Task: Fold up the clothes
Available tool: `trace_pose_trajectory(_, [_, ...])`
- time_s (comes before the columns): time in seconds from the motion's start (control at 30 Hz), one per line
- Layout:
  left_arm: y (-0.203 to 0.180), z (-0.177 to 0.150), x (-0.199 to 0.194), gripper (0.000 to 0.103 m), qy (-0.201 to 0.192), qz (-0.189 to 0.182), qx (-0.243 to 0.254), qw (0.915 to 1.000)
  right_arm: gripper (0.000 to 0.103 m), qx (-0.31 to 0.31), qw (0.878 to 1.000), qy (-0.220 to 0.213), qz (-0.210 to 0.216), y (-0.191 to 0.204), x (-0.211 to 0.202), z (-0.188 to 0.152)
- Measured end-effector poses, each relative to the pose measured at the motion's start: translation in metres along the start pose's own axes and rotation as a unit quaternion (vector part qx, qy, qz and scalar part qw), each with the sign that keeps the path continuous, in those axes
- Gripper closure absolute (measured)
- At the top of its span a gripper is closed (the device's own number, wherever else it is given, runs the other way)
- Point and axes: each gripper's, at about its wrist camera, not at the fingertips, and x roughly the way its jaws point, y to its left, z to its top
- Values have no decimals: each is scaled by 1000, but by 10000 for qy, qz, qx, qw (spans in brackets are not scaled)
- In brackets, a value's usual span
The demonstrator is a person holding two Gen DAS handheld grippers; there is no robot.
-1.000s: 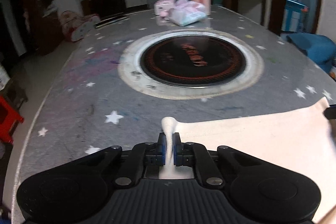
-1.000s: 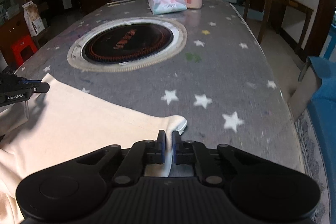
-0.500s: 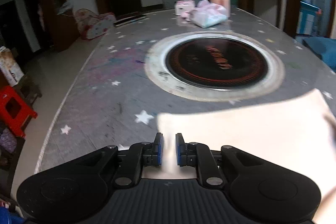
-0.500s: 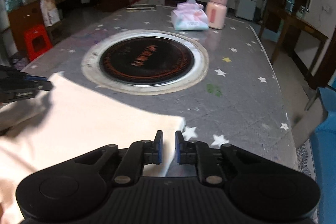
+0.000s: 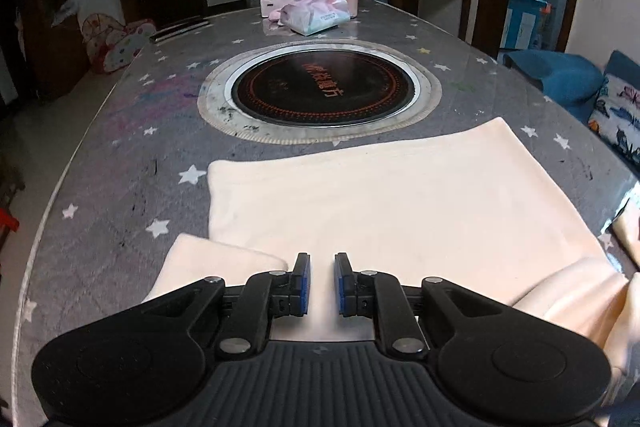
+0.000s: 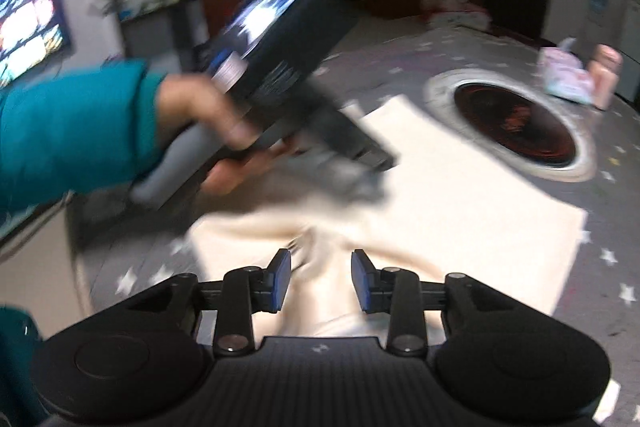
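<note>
Both grippers hold nothing: your left gripper [image 5: 322, 283] has a narrow gap, your right gripper [image 6: 320, 281] is opening above cloth. One cream garment [image 5: 400, 195] lies flat on the table [image 5: 120, 155]; soft, light, so pinch a corner.

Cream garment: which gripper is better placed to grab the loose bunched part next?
Right, probably. The right gripper, fingers opening, hangs over the bunched folds of the cream garment; the left gripper faces the flat folded part.
</note>
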Motion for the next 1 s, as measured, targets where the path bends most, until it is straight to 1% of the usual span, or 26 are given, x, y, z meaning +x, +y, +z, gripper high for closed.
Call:
trace_pose_trajectory(0.1, [4,-4,-1,86,-31,-13,-10,10000,70,-240,9995,209,-68,13,10,-5])
trace_pose_trajectory(0.2, [7,-6,-1,85,-86,-82,-95,9999,71,-417,9984,291,-257,20,16,-9])
trace_pose_trajectory(0.23, [8,-7,-1,85,-87,-101,-136,9998,72,-391,9984,307,-250,20,18,-10])
trace_pose_trajectory(0.27, [9,-7,-1,85,-87,-113,-159,9998,77,-352,9986,319,-244,20,19,-12])
trace_pose_trajectory(0.3, [10,-7,-1,84,-86,-125,-181,9997,93,-310,9986,328,-262,19,20,-15])
trace_pose_trajectory(0.33, [11,-7,-1,83,-88,-132,-196,9997,98,-287,9986,335,-299,18,20,-17])
trace_pose_trajectory(0.4, [12,-7,-1,80,-101,-126,-188,9997,101,-227,9987,332,-327,17,15,-21])
trace_pose_trajectory(0.57, [15,-7,0,79,-139,-135,-235,9995,101,-283,9988,287,-260,23,-15,-31])
trace_pose_trajectory(0.7, [15,-8,1,79,-168,-121,-249,9995,101,-376,9980,468,-182,34,-31,-45])
trace_pose_trajectory(0.8, [17,-8,1,78,-187,-122,-261,9994,101,-468,9965,682,-95,43,-36,-57])
trace_pose_trajectory(0.87, [17,-9,1,76,-198,-112,-253,9994,101,-452,9956,817,34,45,-37,-63])
trace_pose_trajectory(0.93, [16,-9,0,71,-211,-57,-221,9995,100,-408,9952,868,192,45,-38,-64])
trace_pose_trajectory(1.0, [17,-10,-1,70,-216,-37,-222,9995,97,-339,9951,868,332,44,-41,-64])
